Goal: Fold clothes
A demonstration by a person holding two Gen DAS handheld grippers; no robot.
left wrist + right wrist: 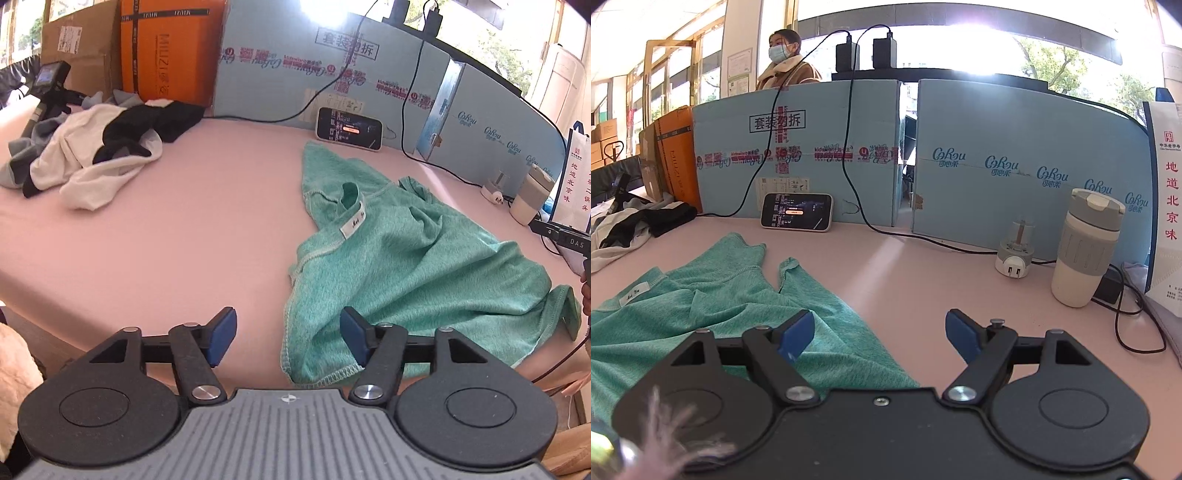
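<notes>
A teal green garment [399, 258] lies crumpled on the pink table [184, 236], its white neck label [352, 221] facing up. My left gripper [288, 332] hovers open over the garment's near left hem, with nothing between its blue pads [223, 334]. In the right wrist view the same garment [713, 310] spreads to the left. My right gripper [879, 334] stands open above the garment's right edge, its left pad [796, 334] over the cloth and its right pad [962, 338] over bare table. Nothing is held.
A heap of white, black and grey clothes [96, 151] lies at the far left. A phone [796, 217] leans on the blue cardboard wall [1015, 166]. A tumbler [1084, 247], a plug [1014, 258] and cables [1123, 314] sit at the right. A person [786, 61] stands behind the wall.
</notes>
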